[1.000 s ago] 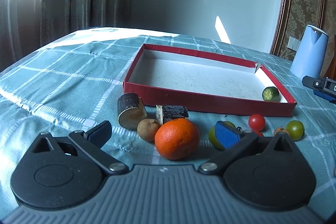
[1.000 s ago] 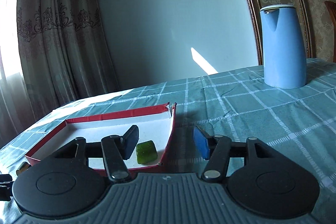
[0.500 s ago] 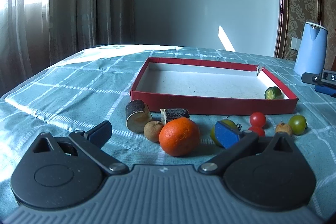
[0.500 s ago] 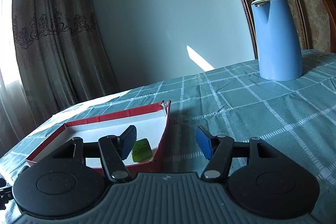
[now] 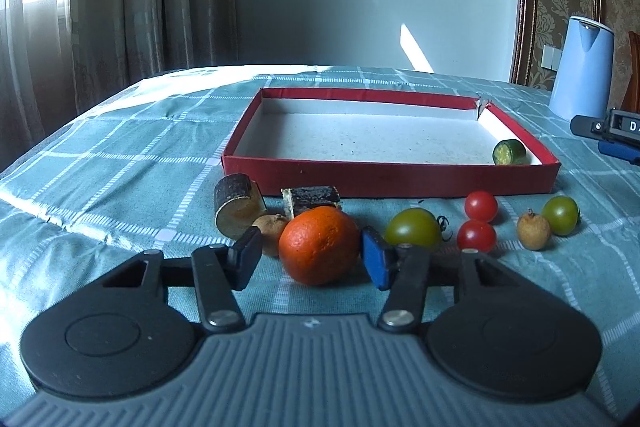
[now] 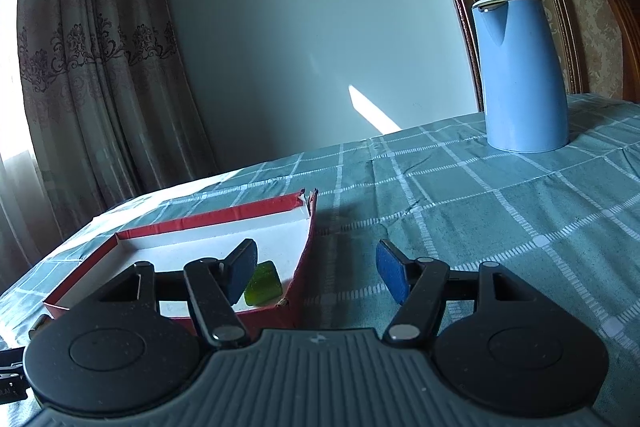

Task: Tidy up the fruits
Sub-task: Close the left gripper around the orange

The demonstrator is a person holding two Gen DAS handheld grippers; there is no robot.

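Observation:
In the left wrist view an orange (image 5: 319, 245) sits on the checked cloth, between the fingers of my left gripper (image 5: 314, 259); the jaws stand close on either side, and contact is unclear. Behind it lie a green tomato (image 5: 413, 228), two red cherry tomatoes (image 5: 480, 206), a smaller green tomato (image 5: 561, 215) and two brown longans (image 5: 533, 230). The red box (image 5: 384, 180) holds a cucumber piece (image 5: 509, 153). My right gripper (image 6: 316, 269) is open and empty over the box's right wall (image 6: 304, 259), near the cucumber piece (image 6: 263, 283).
Two dark cut cane pieces (image 5: 237, 205) lie left of the orange. A blue kettle (image 6: 520, 75) stands at the back right, also in the left wrist view (image 5: 582, 67). A wooden chair (image 6: 624, 27) stands at the far right.
My left gripper's fingers have closed in from wide open to either side of the orange, and its camera has dropped lower. The right gripper has shifted slightly and stays open.

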